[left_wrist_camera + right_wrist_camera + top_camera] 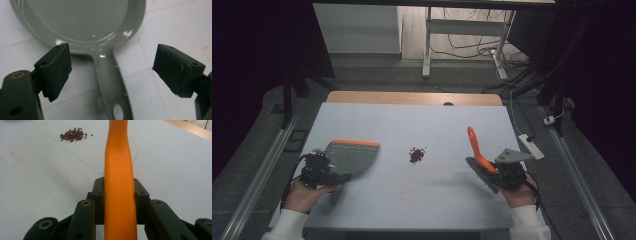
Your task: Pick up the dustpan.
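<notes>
While the left gripper (111, 72) gapes over the dustpan (352, 156) handle, the right gripper (119, 195) clamps the brush (477, 155) on the white table (412, 125) (cables cross the grey floor (377, 75)).

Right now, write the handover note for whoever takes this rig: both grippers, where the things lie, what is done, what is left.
Left gripper: open, jaws either side of the grey dustpan handle, not yet closed on it. The pan lies flat on the white table, left side, orange edge away from the person.
Right gripper: shut on the orange brush handle; bristles are near the table's right side.
Beans: small red and green pile mid-table, between pan and brush, untouched.
Done: brush picked up.
Left, likely: grip the pan, bring it to the pile, sweep the beans in.
</notes>
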`<state>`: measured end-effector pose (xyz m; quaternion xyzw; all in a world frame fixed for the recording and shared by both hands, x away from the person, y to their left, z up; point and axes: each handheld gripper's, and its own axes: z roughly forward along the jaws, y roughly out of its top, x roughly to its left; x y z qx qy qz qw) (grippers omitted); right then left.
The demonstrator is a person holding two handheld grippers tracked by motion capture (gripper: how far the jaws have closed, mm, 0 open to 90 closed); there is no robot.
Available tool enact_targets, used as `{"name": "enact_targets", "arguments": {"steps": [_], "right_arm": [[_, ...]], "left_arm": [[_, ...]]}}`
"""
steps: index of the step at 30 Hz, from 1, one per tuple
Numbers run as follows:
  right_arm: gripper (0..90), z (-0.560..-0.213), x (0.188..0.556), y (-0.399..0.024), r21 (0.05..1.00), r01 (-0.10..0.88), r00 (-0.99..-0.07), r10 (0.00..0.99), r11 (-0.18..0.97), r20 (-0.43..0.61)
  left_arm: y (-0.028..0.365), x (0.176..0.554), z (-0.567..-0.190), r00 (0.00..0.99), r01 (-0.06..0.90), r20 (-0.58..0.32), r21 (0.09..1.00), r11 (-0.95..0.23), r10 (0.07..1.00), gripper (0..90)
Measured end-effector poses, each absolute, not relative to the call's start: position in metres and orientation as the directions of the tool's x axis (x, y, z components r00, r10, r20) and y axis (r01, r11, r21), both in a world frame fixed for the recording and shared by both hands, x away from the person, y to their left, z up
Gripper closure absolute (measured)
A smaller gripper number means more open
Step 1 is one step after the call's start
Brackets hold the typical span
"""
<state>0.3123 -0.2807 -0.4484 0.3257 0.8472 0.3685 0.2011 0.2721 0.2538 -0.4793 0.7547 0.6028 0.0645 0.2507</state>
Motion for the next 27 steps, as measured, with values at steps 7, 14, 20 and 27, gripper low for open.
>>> {"name": "enact_targets", "arguments": {"steps": [7,14,20,27], "right_arm": [[70.1,-0.449,0.312,-0.281,0.753,0.407,-0.705,0.702,0.517,-0.100],[70.1,-0.449,0.313,-0.280,0.750,0.406,-0.707,0.699,0.522,-0.104],[70.1,-0.449,0.312,-0.280,0.749,0.406,-0.707,0.699,0.524,-0.106],[70.1,-0.450,0.312,-0.278,0.746,0.404,-0.708,0.697,0.530,-0.112]], "left_arm": [[0.255,0.278,-0.493,0.240,0.910,-0.234,0.393,-0.134,0.942,15.2],[0.254,0.281,-0.502,0.241,0.924,-0.244,0.355,-0.144,0.939,18.2],[0.255,0.283,-0.508,0.231,0.931,-0.263,0.340,-0.134,0.937,19.5],[0.255,0.286,-0.513,0.218,0.933,-0.275,0.341,-0.117,0.936,23.3]]}}
